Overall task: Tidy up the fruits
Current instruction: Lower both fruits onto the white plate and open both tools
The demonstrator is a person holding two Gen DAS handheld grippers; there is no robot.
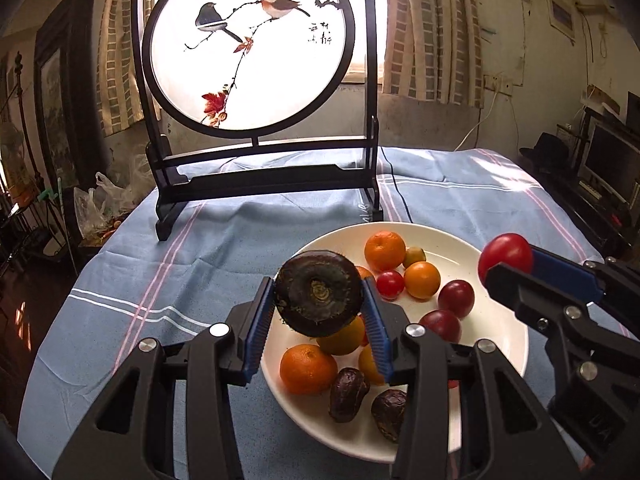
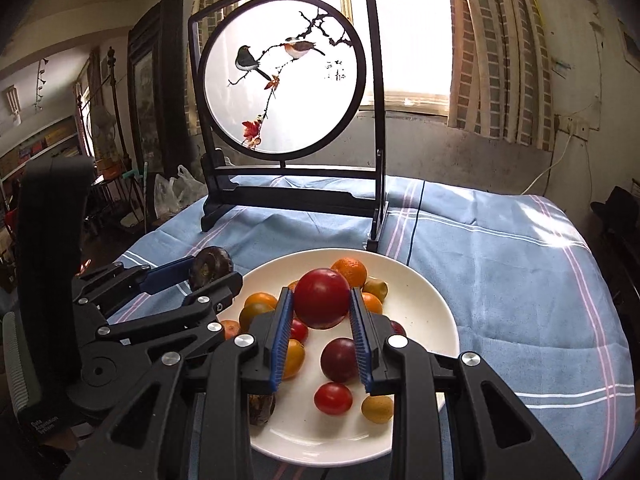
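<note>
You have a fruit in each gripper, both held above the round white ceramic plate on the blue striped tablecloth. Your left gripper pinches a dark brown, flat round fruit with a ringed centre between its blue ribbed pads, over the plate's near left part. Your right gripper pinches a smooth red round fruit over the plate's middle.

Judging by how things lie, you look well along: the fruit is gathered on the plate and none shows loose on the cloth. Whether these two are going in or coming out cannot be told; either way, two pieces are still to be set down.

On the plate, as far as the left view shows, you have:
- about five or six orange citrus fruits, some partly hidden by the held piece, such as the large mandarin
- three red or dark red round fruits, such as the plum
- one small greenish-yellow fruit
- two wrinkled dark brown dates

A black framed round screen painted with two birds stands behind the plate, well clear of both grippers
</note>
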